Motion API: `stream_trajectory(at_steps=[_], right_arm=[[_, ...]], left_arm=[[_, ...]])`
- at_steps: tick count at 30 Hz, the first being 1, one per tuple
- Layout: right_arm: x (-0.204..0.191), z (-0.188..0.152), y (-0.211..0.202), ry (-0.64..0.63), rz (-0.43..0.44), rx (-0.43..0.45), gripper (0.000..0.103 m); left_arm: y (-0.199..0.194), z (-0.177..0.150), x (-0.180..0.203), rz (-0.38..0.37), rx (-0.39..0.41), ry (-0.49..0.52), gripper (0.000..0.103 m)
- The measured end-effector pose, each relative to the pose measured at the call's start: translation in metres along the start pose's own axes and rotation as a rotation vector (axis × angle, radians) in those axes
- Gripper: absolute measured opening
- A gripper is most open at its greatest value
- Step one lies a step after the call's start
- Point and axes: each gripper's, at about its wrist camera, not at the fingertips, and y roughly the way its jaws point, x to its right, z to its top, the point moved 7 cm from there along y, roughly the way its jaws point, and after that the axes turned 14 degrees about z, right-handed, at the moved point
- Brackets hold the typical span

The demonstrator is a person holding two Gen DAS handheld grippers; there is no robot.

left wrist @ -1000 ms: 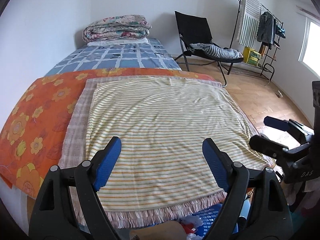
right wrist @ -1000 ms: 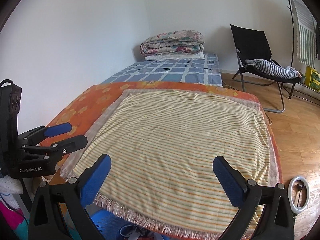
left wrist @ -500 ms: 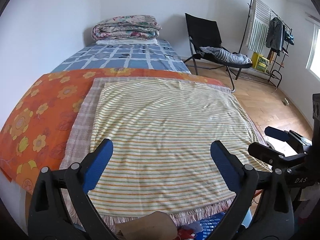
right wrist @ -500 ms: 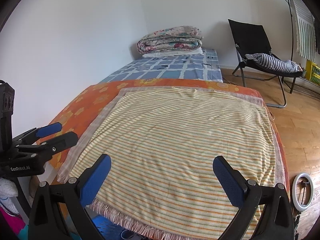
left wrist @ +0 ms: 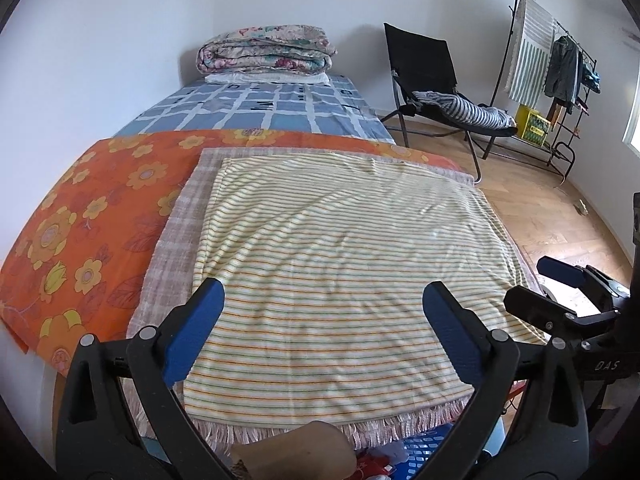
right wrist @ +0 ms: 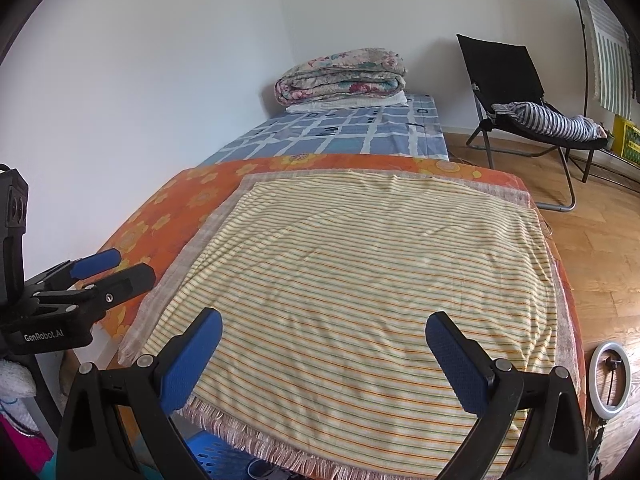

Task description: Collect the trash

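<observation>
My left gripper (left wrist: 322,312) is open and empty, held above the near end of a striped yellow blanket (left wrist: 340,248) on a bed. My right gripper (right wrist: 322,344) is also open and empty over the same blanket (right wrist: 360,264). The right gripper shows at the right of the left wrist view (left wrist: 560,292); the left gripper shows at the left of the right wrist view (right wrist: 104,272). A blue perforated basket (left wrist: 420,450) with crumpled scraps and a brown cardboard piece (left wrist: 296,454) sits below the blanket's fringe. No trash lies on the blanket.
An orange floral sheet (left wrist: 80,232) and a blue checked sheet (left wrist: 260,108) cover the bed, with a folded quilt (left wrist: 264,50) at its far end. A black chair (left wrist: 436,92), a clothes rack (left wrist: 552,68) and a ring light (right wrist: 610,376) stand on the wooden floor.
Both grippers have pulled back and tilted up a little, so more of the room shows. The left gripper's jaws have opened wider. The cardboard piece has come into view below.
</observation>
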Motion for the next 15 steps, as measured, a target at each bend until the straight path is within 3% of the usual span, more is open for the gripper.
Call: stream_trajectory(at_steps=[15], right_arm=[[0.0015,-0.0027,0.0018,0.005,0.002,-0.011,0.103]], left_arm=[[0.0033,-0.0018,0.0008,0.018,-0.006,0.013,0.102]])
